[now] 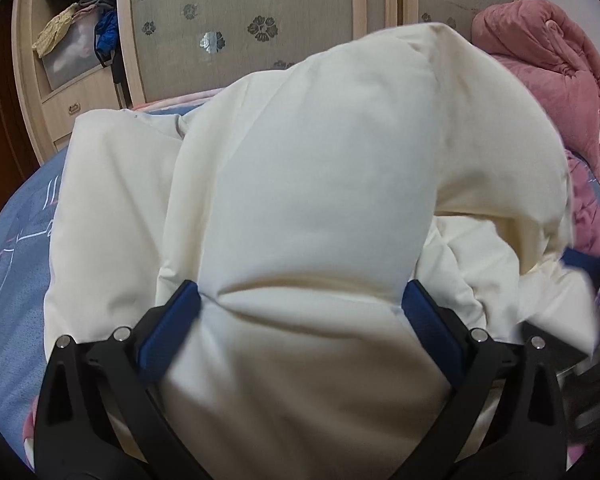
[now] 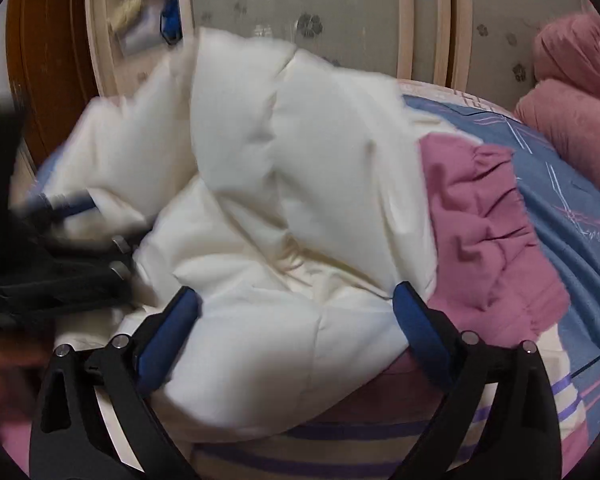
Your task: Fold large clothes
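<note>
A bulky cream padded jacket (image 1: pixel 300 184) lies heaped on your bed, over the blue patterned bedsheet (image 2: pixel 559 208), with a mauve gathered garment (image 2: pixel 483 232) tucked under its right edge and a pink quilt (image 1: pixel 555 80) piled beyond, before the flower-patterned wardrobe doors (image 1: pixel 236 32). Your left tongs (image 1: pixel 300 308) straddle a thick puffed fold, blue pads standing wide on either side of it; the fabric fills the gap, yet whether the pads actually press on it you cannot tell from this view. Your right tongs (image 2: pixel 296 308) stand wide apart over the jacket's lower hem, nothing pinched between them. The jacket looks light, soft and springy, with a smooth shell that will likely slip and spring back when released, so expect folds to puff open unless pressed flat. A hold on a seam, hem or cuff, where the layers are thinner and stitched, should bite better than a grab at the fat quilted middle. The right view is smeared with motion, so finer detail there is uncertain.
</note>
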